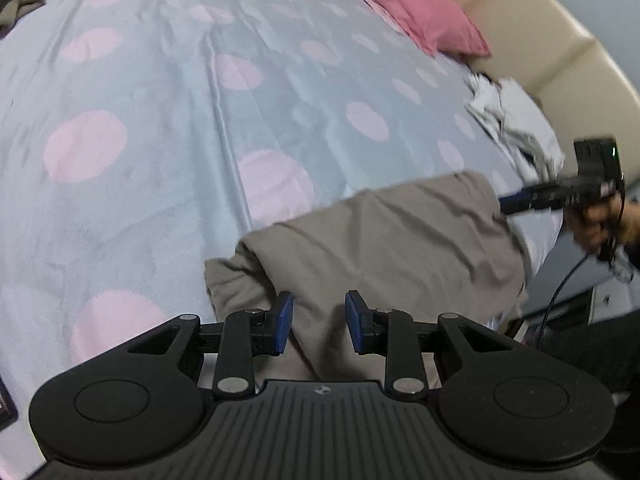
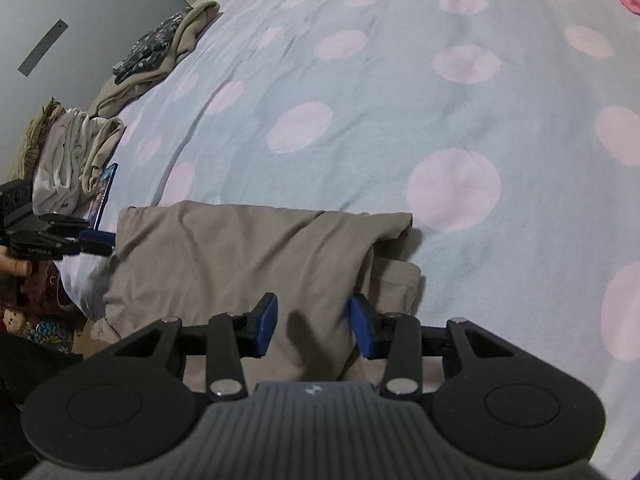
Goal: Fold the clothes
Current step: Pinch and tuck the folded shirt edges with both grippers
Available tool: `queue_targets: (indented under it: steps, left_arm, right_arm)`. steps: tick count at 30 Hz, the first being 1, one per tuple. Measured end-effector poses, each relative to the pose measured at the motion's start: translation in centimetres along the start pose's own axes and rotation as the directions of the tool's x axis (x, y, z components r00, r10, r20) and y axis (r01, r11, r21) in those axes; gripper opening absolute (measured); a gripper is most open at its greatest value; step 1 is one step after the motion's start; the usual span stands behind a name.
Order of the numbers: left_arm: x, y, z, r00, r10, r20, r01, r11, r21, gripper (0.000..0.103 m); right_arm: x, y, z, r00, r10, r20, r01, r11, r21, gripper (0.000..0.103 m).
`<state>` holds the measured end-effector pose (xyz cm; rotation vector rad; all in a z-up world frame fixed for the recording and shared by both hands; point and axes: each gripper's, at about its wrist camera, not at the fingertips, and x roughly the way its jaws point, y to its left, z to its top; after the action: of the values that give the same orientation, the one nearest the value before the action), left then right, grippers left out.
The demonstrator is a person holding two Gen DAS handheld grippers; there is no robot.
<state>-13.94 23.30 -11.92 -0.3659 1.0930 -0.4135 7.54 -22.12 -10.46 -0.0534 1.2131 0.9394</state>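
1. A pale blue bedspread [image 1: 168, 92] with large pink dots covers the bed.
2. A pink pillow [image 1: 416, 4] lies at the bed's far end, against a cream padded headboard [image 1: 532, 28].
3. A crumpled white cloth [image 1: 516, 120] sits at the bed's edge near the headboard.
4. In the right wrist view, a dark flowered garment [image 2: 150, 46] lies on a beige one [image 2: 188, 30] at the far left edge.
5. A whitish heap of laundry [image 2: 68, 156] lies nearer, with a blue phone [image 2: 103, 194] just beside it.
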Motion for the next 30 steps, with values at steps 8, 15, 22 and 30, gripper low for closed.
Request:
queue_targets:
  steps: [8,15,22,30]
  left_arm:
    - [1.0,0.3,0.5,0.999,-0.037,-0.005,0.036,0.998,-0.053,0.002]
    - [-0.6,2.1,0.4,1.0,0.001,0.018,0.0,0.997,-0.076,0.002]
    - [0.2,1.6,-0.2,1.0,-0.016,0.016,0.016,0.999,-0.033,0.007]
    - [-2.1,2.5,-0.1,0.991,-0.118,-0.062,0.112,0.99,-0.087,0.017]
  right_arm:
    - [0.6,-1.2,0.1,1.0,0.019,-0.014,-0.018,0.997,0.074,0.006]
    - [-1.4,-3.1,0.0,0.999,0.031,0.017,-0.033,0.992,0.119,0.004]
    - [0.2,-2.5,-0.8,1.0,0.024,-0.003,-0.024,0.995,0.097,0.012]
    - [-0.6,-3.1,-1.5,0.991,0.126,-0.038,-0.12,0.986,0.118,0.038]
